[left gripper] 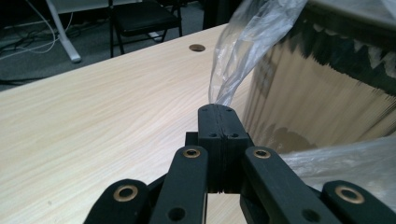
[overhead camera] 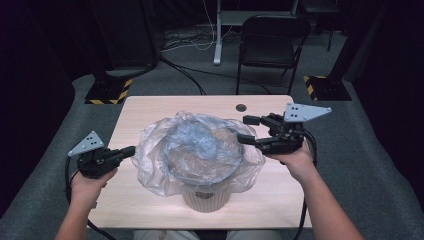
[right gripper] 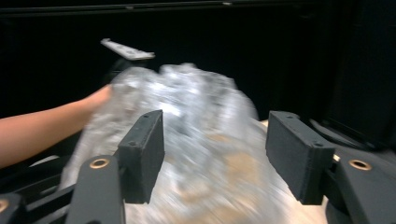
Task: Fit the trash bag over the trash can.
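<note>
In the middle of the table (overhead camera: 150, 107), toward its near edge, stands a ribbed, tan bin (overhead camera: 205, 199) with a clear plastic bag (overhead camera: 200, 150) spread over its mouth and spilling wide on every side. Your left gripper (overhead camera: 131, 150) sits at the bag's left edge, its jaws clamped together on a fold of the plastic; the left gripper view shows the film rising out from between the closed fingertips (left gripper: 218, 116), with the bin's ribbed wall (left gripper: 317, 102) just to the right. Your right gripper (overhead camera: 248, 129) is at the bag's right side, jaws spread apart, nothing pinched between them. In the right gripper view the bag (right gripper: 196, 140) is blurred beyond the two parted pads (right gripper: 142, 154), so whether they touch it cannot be told.
</note>
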Tool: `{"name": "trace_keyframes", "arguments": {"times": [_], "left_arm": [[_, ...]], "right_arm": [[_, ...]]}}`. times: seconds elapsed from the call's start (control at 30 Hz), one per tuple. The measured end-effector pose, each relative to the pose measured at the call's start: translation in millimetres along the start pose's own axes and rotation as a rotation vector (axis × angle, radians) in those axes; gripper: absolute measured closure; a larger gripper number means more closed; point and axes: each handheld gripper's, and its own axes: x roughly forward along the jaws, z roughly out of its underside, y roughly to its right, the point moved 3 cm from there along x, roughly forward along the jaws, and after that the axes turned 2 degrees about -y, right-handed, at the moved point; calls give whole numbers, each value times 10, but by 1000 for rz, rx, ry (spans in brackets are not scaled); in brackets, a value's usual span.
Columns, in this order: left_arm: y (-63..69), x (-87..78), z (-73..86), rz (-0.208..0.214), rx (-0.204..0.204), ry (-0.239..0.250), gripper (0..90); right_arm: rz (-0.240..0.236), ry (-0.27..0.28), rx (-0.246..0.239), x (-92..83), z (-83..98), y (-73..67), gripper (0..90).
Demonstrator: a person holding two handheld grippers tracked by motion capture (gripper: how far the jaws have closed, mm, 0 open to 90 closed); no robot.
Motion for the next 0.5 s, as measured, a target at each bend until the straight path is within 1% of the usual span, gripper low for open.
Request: {"name": "trace_keyframes", "arguments": {"times": [0.07,0.17,0.2,0.27,0.3,0.37,0.43,0.5], "left_arm": [[-20,1,38,-1,-13,2,896],[-15,3,54,3,-18,12,896],[-8,7,47,5,-16,15,896],[9,14,22,10,-8,16,895],[19,21,6,12,-6,18,895],[37,35,-28,15,1,21,895],[49,51,-56,15,8,24,895],[54,76,-73,16,10,26,895]], "right_arm": [[45,-10,19,-70,45,62,377],[82,-39,36,-113,149,129,394],[86,-47,41,-115,185,142,399],[80,-56,47,-107,246,152,409],[79,-62,43,-96,271,150,421],[85,-77,34,-70,305,150,465],[107,-91,31,-46,325,171,532],[113,-95,48,-33,338,210,624]]}}
